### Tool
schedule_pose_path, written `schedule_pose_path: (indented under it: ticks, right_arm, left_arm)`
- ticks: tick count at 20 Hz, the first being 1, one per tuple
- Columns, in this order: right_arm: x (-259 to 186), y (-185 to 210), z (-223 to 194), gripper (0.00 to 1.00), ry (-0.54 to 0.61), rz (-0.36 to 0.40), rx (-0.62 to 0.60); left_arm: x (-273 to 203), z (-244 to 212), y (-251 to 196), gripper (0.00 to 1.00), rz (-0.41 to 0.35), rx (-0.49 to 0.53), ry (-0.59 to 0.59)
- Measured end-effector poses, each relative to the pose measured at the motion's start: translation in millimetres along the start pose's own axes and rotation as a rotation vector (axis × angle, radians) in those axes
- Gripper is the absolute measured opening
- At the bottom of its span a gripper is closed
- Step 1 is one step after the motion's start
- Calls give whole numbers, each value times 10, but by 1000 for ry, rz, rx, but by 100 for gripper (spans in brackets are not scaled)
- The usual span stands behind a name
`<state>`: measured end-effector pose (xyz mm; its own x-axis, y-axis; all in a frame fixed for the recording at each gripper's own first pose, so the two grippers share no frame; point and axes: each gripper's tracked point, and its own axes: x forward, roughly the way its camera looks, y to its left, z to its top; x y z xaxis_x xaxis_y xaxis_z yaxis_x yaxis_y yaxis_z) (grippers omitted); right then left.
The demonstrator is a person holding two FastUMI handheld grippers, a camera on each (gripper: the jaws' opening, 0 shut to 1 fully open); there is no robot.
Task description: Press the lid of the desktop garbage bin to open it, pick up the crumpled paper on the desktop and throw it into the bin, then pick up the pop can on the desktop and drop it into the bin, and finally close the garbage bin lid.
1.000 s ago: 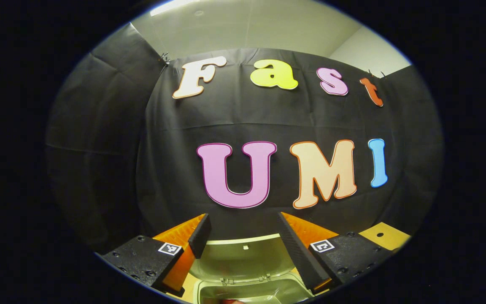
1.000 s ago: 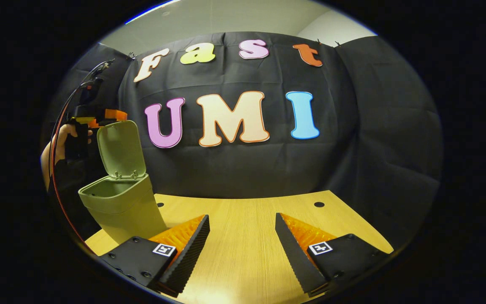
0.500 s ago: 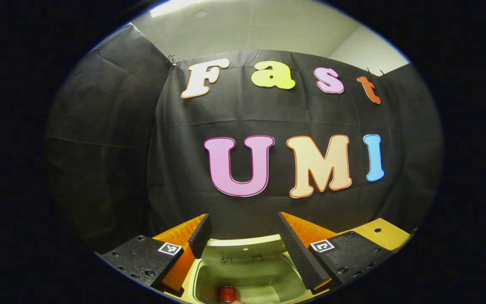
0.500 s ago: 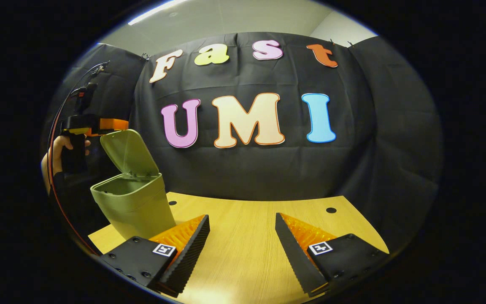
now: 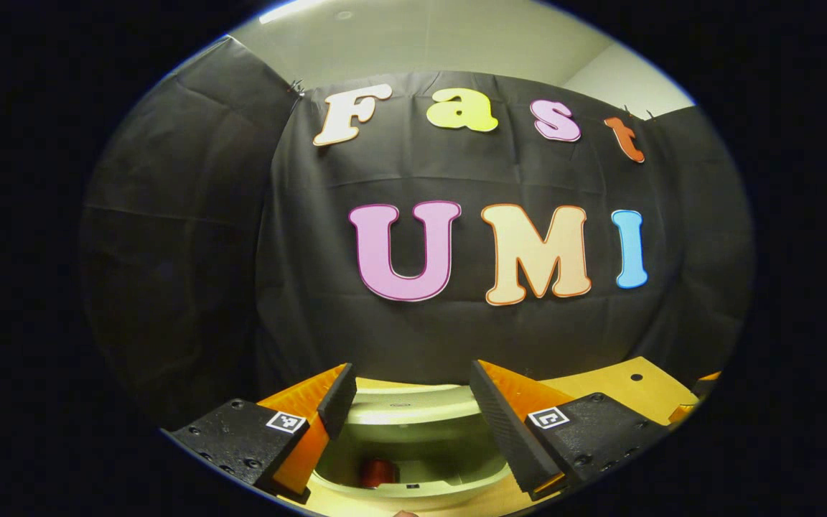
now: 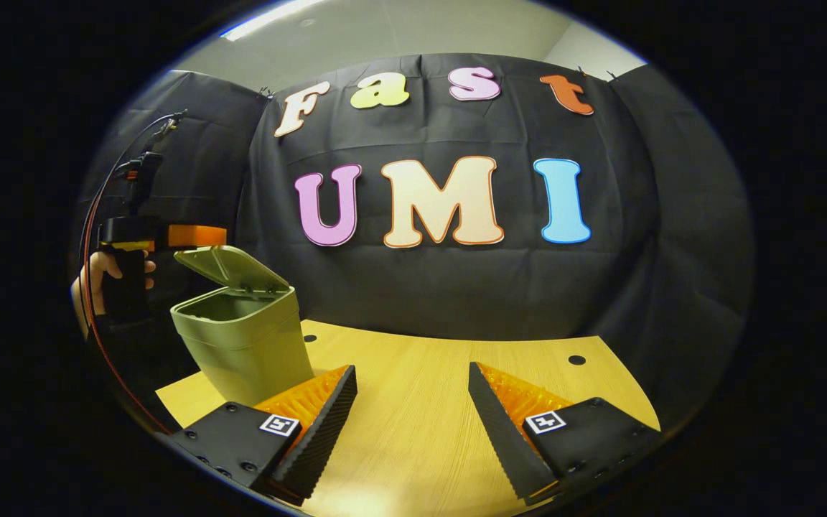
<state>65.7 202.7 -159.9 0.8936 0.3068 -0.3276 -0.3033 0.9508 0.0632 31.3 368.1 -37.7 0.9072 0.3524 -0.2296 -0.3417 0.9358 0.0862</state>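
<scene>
Hovering just above the half-lowered lid, the left gripper stands spread and empty; below it a red pop can lies inside the green bin. Right gripper, parted, hangs over bare desktop with the bin to its left.

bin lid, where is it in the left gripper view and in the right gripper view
Left gripper view: the bin lid sits low at centre, between the left gripper fingers, tipped partway over the bin.
Right gripper view: the lid is at mid-left, half lowered over the bin, under the left gripper.
Shared landmark: the round hole in the wooden table.
</scene>
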Motion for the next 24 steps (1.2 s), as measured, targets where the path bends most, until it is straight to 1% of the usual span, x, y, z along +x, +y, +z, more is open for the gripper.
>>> schedule_pose_path:
  ticks: [1, 2, 5, 6, 7, 8, 11, 12, 13, 15, 17, 18, 19, 20, 23, 24]
  right_arm:
    - [1, 8, -4, 98, 1, 3, -1]
    - [2, 16, -6, 98, 2, 5, -2]
    - [7, 48, -20, 98, 6, 13, 1]
    - [5, 62, -29, 98, 8, 15, 0]
    - [2, 70, -32, 98, 9, 17, -5]
    - [2, 86, -59, 98, 15, 20, -12]
    - [0, 94, -120, 98, 32, 23, -19]
    - [-7, 106, -123, 98, 34, 27, -15]
    - [-4, 113, -118, 98, 36, 29, -12]
    - [7, 92, -120, 98, 37, 26, -11]
    - [6, 85, -124, 98, 36, 26, -9]
    - [14, 93, -133, 98, 38, 27, -7]
    - [26, 102, -160, 98, 44, 32, -2]
    - [33, 111, -180, 98, 49, 35, 7]
    - [72, 140, -212, 98, 52, 36, 30]
    - [70, 155, -216, 98, 51, 36, 31]
  left_arm:
    - [-25, -69, -7, 96, 0, 1, 11]
    - [-38, -119, -24, 99, -5, -1, 20]
    - [-79, -323, -55, 99, -11, -4, 52]
    - [-92, -392, -57, 96, -10, -6, 65]
    - [-105, -465, -71, 99, -10, -10, 77]
    - [-106, -533, -77, 96, -12, -14, 90]
    - [-113, -676, -76, 97, -10, -22, 113]
    - [-113, -715, -83, 99, -10, -27, 122]
    - [-112, -770, -81, 97, -8, -27, 130]
    - [-112, -864, -66, 97, -5, -23, 149]
    - [-132, -926, -68, 95, -4, -21, 169]
    - [-130, -883, -63, 95, -5, -16, 149]
    - [-128, -920, -82, 100, -12, -18, 156]
    - [-126, -937, -85, 94, -14, -13, 160]
    - [-141, -986, -90, 96, -12, -7, 161]
    - [-153, -1027, -117, 96, -13, 30, 173]
